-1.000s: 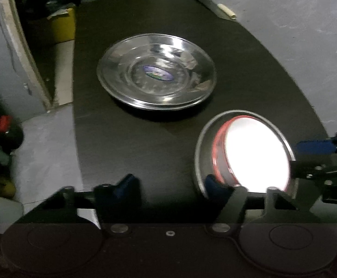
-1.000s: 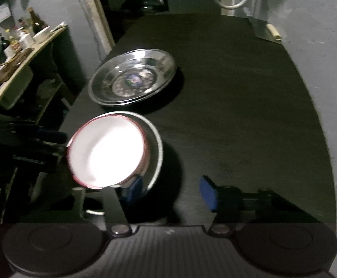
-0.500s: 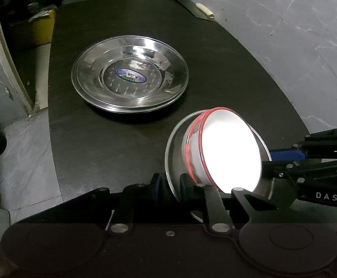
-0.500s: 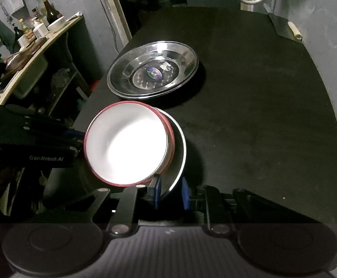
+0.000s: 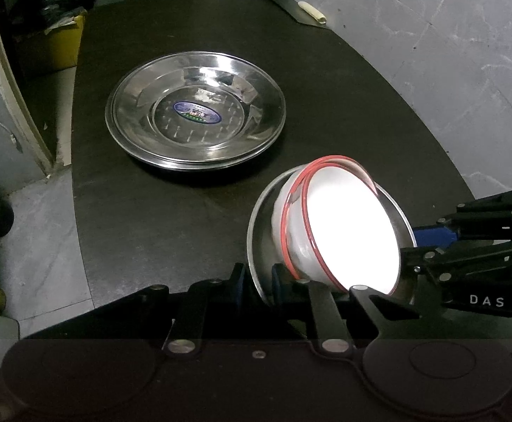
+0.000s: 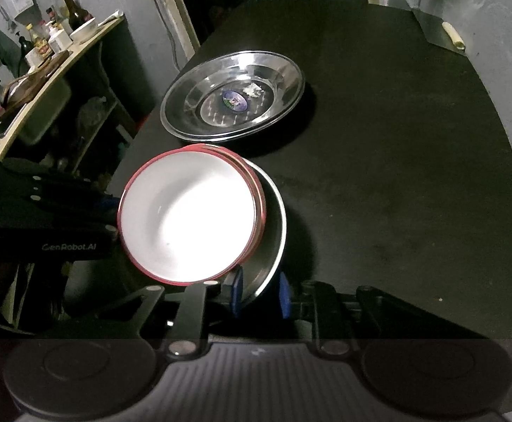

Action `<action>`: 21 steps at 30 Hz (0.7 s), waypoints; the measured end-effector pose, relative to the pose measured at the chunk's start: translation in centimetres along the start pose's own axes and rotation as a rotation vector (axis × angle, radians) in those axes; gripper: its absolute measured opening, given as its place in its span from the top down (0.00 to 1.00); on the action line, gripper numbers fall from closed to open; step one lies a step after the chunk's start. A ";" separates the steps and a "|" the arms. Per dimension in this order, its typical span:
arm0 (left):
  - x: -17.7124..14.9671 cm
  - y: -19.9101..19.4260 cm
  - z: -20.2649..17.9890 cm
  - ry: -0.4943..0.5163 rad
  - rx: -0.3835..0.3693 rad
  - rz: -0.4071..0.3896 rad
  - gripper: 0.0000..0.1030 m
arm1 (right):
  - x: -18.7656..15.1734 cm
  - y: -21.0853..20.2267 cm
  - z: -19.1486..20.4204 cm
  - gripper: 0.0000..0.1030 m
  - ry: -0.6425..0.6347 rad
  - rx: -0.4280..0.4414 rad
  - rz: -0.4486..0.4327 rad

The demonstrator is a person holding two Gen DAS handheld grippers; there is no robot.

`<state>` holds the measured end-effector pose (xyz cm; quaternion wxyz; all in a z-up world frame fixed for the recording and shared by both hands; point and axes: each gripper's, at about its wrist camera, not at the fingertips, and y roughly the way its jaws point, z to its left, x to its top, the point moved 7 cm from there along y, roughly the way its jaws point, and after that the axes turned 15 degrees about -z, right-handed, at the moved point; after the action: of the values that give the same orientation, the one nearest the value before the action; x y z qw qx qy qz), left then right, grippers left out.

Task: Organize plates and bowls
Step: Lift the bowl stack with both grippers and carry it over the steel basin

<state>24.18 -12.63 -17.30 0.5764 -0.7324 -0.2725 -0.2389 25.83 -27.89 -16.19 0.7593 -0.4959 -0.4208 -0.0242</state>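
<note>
A steel bowl (image 5: 256, 225) (image 6: 273, 232) with white, red-rimmed bowls (image 5: 351, 239) (image 6: 185, 218) nested in it sits tilted at the near edge of the black table (image 5: 150, 211). My left gripper (image 5: 257, 281) has the steel bowl's left rim between its blue pads, and its jaws are closing on it. Shut on the opposite rim is my right gripper (image 6: 260, 293). Each gripper shows at the other view's edge. Farther back, a stack of wide steel plates (image 5: 196, 116) (image 6: 233, 96) rests on the table.
A flat tool with a pale handle (image 5: 308, 8) (image 6: 442, 35) lies at the table's far right corner. A yellow box (image 5: 55, 45) stands beyond the left edge. A shelf with bottles (image 6: 45, 42) is at far left, and grey floor surrounds the table.
Both grippers went from open beside the steel bowl to closed on its rim, one on each side. The nested bowls now look more tilted in both views.
</note>
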 end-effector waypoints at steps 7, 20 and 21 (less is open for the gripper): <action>-0.1 -0.1 0.0 -0.015 0.003 0.002 0.86 | -0.1 0.1 -0.2 0.76 0.019 0.016 0.000; 0.0 0.3 -0.7 -0.033 0.024 0.014 0.86 | 0.0 -0.1 -0.9 0.76 0.008 0.039 0.009; 0.1 0.4 -0.9 -0.035 0.025 0.014 0.86 | 0.0 -0.1 -1.1 0.76 0.006 0.040 0.010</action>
<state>24.46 -13.54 -17.35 0.5823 -0.7311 -0.2806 -0.2185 26.46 -28.79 -16.24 0.7705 -0.4824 -0.4165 -0.0135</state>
